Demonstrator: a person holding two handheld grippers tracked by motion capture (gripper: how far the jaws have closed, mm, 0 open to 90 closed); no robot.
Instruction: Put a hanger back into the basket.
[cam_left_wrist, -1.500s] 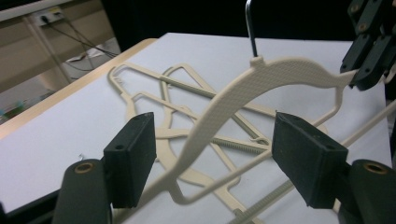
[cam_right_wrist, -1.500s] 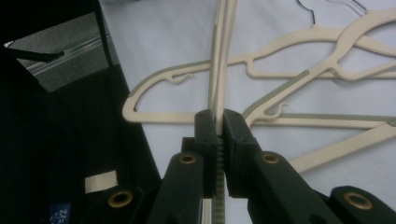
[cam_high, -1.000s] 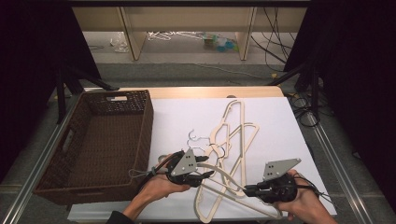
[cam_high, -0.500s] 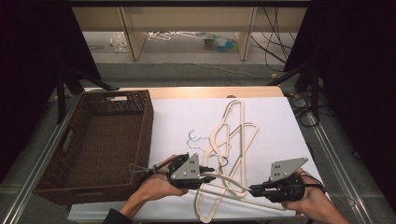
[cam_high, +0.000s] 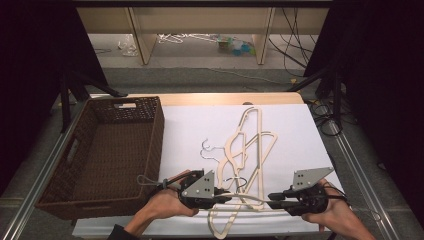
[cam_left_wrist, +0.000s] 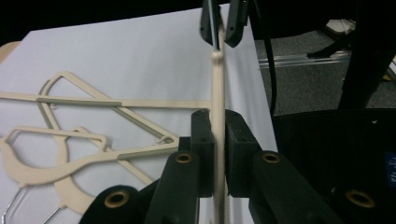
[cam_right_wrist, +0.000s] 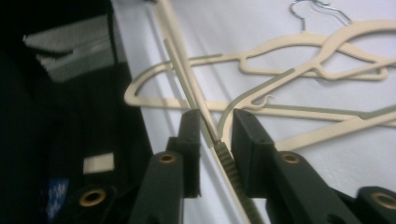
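Left hand-held gripper (cam_left_wrist: 214, 154) has just clamped its pads on the cream hanger's (cam_high: 250, 198) bar. Right hand-held gripper (cam_right_wrist: 215, 135) has just been easing open, bar between its jaws. Hanger at bench (cam_high: 300, 125) front edge, overlapping other hangers (cam_high: 247, 145). Wicker basket (cam_high: 100, 150) to the left.
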